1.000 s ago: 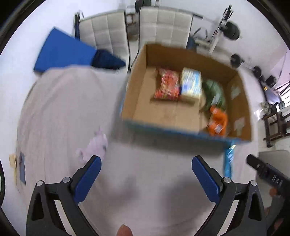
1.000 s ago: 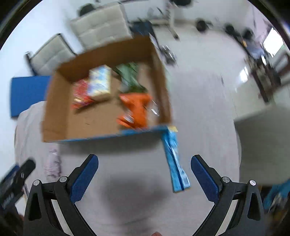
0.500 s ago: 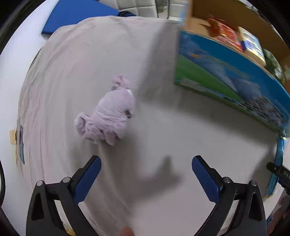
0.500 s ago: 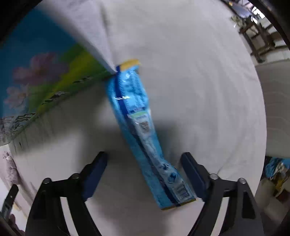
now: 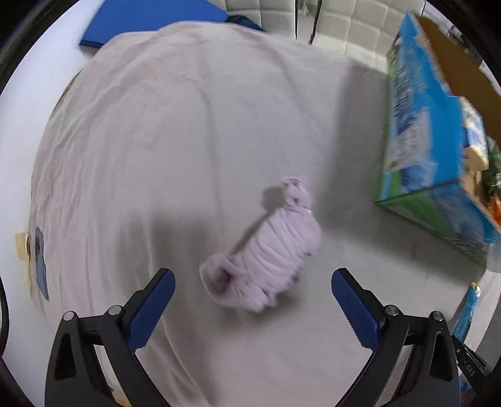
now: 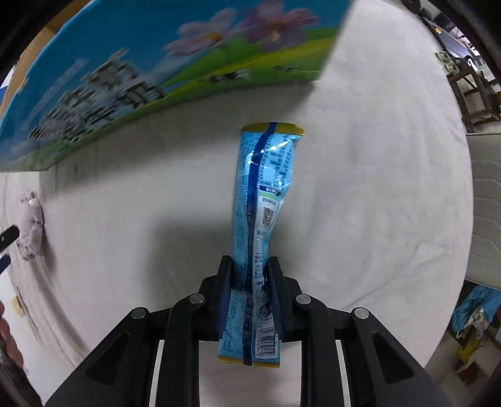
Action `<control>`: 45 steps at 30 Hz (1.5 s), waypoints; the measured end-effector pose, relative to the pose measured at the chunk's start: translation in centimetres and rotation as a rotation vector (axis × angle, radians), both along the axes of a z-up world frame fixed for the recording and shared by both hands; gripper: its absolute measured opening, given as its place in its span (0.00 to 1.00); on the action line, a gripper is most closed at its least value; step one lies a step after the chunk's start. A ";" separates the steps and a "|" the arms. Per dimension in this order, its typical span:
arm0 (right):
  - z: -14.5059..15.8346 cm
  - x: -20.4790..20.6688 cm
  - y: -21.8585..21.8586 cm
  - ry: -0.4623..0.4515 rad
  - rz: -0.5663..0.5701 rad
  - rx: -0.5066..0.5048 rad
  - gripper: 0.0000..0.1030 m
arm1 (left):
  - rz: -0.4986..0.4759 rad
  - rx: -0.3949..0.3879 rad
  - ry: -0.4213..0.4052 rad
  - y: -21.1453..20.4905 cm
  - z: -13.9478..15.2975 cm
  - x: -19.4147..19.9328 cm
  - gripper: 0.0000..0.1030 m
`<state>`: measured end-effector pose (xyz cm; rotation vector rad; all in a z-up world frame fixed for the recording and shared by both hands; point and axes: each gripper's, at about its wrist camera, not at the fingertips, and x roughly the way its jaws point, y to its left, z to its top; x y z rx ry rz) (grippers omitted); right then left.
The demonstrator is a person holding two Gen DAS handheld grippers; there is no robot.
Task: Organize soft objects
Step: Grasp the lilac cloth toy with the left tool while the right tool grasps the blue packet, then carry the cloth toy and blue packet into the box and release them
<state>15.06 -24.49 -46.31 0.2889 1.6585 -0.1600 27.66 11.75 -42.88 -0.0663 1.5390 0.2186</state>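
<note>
A rolled lilac cloth bundle [image 5: 266, 250] lies on the pale bedsheet [image 5: 156, 156]. My left gripper [image 5: 252, 286] is open, its blue pads either side of the bundle's near end, just short of it. My right gripper [image 6: 250, 266] is shut on a long blue snack packet [image 6: 263, 188], gripping it near its lower end; the packet stretches forward toward the box. The blue-printed cardboard box [image 6: 141, 72] stands just behind it and shows at the right in the left wrist view [image 5: 422, 150]. The lilac bundle also shows far left in the right wrist view [image 6: 29, 225].
The box holds several packets, partly visible over its rim [image 5: 479, 162]. A blue mat [image 5: 150, 22] and padded white chairs [image 5: 344, 25] lie beyond the bed. Dark furniture [image 6: 469, 81] stands off the bed at the right.
My right gripper has closed on the blue packet, which was lying between its open fingers. My left gripper has moved closer to the lilac bundle, which now sits between its pads.
</note>
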 end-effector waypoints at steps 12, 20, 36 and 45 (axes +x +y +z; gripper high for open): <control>0.6 0.1 3.6 -0.001 0.035 0.010 0.22 | -0.117 -0.011 0.107 -1.5 -4.5 0.9 0.43; 1.6 2.3 3.1 -0.015 0.071 0.027 0.19 | -0.156 -0.070 0.066 -6.0 -3.0 -4.7 0.35; 8.7 -2.8 4.6 -0.133 0.166 0.113 0.15 | -0.336 -0.178 -0.074 -16.4 5.4 -12.0 0.34; 17.4 -2.6 3.5 -0.296 0.190 0.129 0.15 | -0.342 -0.211 -0.229 -16.5 13.8 -9.8 0.34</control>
